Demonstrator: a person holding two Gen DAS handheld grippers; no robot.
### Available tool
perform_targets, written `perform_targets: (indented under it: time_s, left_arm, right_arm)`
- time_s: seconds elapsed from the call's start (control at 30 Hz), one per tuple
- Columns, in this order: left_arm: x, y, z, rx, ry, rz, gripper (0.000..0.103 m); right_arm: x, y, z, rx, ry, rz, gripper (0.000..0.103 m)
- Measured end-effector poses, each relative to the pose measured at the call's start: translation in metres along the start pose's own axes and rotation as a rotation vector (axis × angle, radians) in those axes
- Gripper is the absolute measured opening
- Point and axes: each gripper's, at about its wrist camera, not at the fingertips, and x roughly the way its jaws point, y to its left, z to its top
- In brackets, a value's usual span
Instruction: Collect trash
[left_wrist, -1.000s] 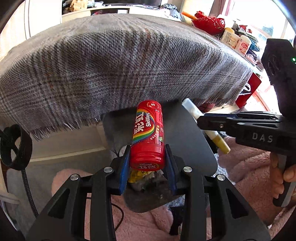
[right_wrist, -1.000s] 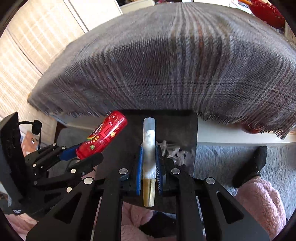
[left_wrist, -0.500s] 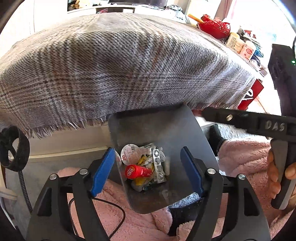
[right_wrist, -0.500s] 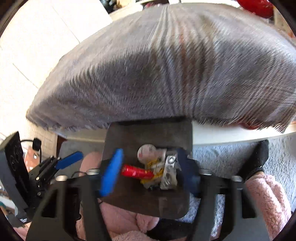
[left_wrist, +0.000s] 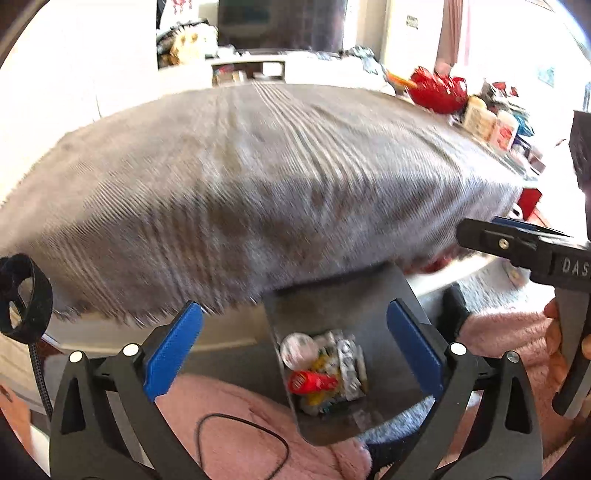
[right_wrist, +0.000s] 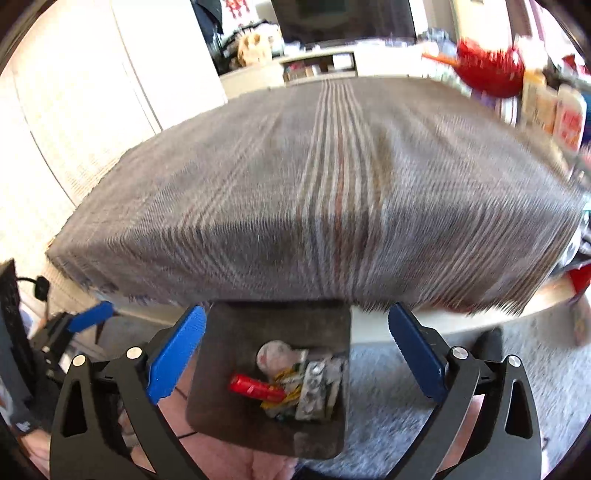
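Our left gripper (left_wrist: 293, 349) and right gripper (right_wrist: 295, 350) are opening, empty, above the bin (left_wrist: 369, 306); trash (left_wrist: 325, 373) inside, cloth-covered desk (left_wrist: 258, 177) seemingly clear

The plaid-covered worktop (right_wrist: 332, 192) lies bare across its middle, open to passage; a red pot (right_wrist: 487, 70) and bottles (right_wrist: 565, 114) crowd its far right edge; below its near edge the trash bin (right_wrist: 236, 373) gapes unobstructed, its bottom holding litter.

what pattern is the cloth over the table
The cloth is a grey woven plaid with pale and rust-brown stripes, clearest in the right wrist view.
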Motion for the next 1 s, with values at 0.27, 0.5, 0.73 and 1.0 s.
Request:
perform_targets:
  time_s: [0.27,0.5,0.73,1.0]
  left_arm:
    - [-0.034,0.006,0.026,0.016,-0.155,0.148,0.095]
    - [-0.060,-0.001,0.044,0.016,-0.293,0.169,0.095]
    - [-0.077,-0.006,0.053,0.005,-0.390,0.204,0.095]
    - [-0.094,0.000,0.051,-0.053,-0.478,0.208,0.095]
  right_arm:
    - [-0.042,0.004,0.011,-0.069,-0.213,-0.081,0.100]
    - [-0.065,0.006,0.018,-0.090,-0.332,-0.135,0.100]
    - [-0.076,-0.004,0.020,-0.053,-0.382,-0.150,0.100]
    - [-0.101,-0.008,0.014,-0.055,-0.514,-0.238,0.100]
